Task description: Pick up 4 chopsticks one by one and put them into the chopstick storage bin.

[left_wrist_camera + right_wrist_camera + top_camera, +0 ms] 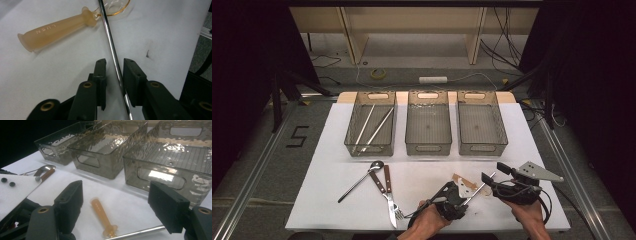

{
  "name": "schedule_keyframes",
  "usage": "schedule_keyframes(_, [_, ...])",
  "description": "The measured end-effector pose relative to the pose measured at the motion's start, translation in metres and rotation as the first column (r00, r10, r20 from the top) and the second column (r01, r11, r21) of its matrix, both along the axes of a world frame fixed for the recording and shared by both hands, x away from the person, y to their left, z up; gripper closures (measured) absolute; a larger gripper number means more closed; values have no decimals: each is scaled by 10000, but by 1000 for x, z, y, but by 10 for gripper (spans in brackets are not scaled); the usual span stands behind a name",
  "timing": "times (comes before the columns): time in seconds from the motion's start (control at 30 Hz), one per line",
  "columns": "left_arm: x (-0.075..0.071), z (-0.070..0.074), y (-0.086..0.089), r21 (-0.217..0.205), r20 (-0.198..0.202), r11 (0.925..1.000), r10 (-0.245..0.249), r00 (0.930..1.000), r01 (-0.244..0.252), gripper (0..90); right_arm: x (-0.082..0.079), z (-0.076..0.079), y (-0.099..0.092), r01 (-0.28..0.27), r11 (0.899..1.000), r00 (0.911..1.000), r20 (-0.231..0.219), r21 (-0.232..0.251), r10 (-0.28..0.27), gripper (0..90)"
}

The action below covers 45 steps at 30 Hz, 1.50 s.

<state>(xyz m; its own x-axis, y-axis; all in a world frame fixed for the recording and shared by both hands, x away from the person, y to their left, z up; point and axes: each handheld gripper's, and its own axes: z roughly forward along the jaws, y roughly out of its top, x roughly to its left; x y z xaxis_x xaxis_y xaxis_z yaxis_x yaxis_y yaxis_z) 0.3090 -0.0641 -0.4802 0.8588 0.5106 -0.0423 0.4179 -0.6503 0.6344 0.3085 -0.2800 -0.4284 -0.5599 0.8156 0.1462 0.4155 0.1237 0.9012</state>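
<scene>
Steel rod (113, 57), both ends cropped

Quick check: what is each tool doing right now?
Left tool: jaws around the thin shiny metal rod, grip not certain.
Right tool: open, holding nothing.

glossy metal rod (110, 37), matt amber plastic handle (55, 28), smoky clear plastic bins (172, 157), matt white tablecloth (162, 32).

Floor: grey, with a black "5" mark (297, 136) and loose cables (502, 47).
Furniture: pale wooden frame (412, 30) behind the table.
Sides: black curtains (242, 75).
</scene>
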Motion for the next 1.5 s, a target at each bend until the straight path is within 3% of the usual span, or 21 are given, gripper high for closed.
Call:
schedule_keyframes(0.13, [1,0,-2,63,13,9999,-78,10000,78,789,0,0,-1,21,10000,10000,17,7,-21,293])
schedule_keyframes(0.33, [3,0,-1,-187,-223,9998,76,9997,-80,834,0,0,0,-1,10000,10000,24,0,1,293])
schedule_keyframes(0.57, [9,-1,-1,-609,-715,9977,246,9971,-290,854,1,0,0,-11,10000,10000,-28,-17,11,293])
schedule_keyframes(0.67, [13,-2,2,-895,-1187,9955,194,9927,-301,855,0,0,-1,-8,10000,10000,-6,13,8,294])
schedule_keyframes(0.83, [18,-1,7,-1191,-1452,9923,171,9893,-347,856,0,0,-1,-15,10000,10000,8,35,15,294])
schedule_keyframes(1.03, [23,7,18,-1492,-1084,9882,188,9939,-349,857,0,0,-1,-10,10000,10000,-12,23,10,294])
schedule_keyframes(1.33, [24,13,36,-1582,-873,9872,53,9962,-191,858,-1,0,-1,15,10000,10000,40,23,-15,294])
schedule_keyframes(1.5, [23,24,51,-1553,-650,9879,-46,9979,-56,858,-1,1,-3,92,9999,9999,102,74,-92,293])
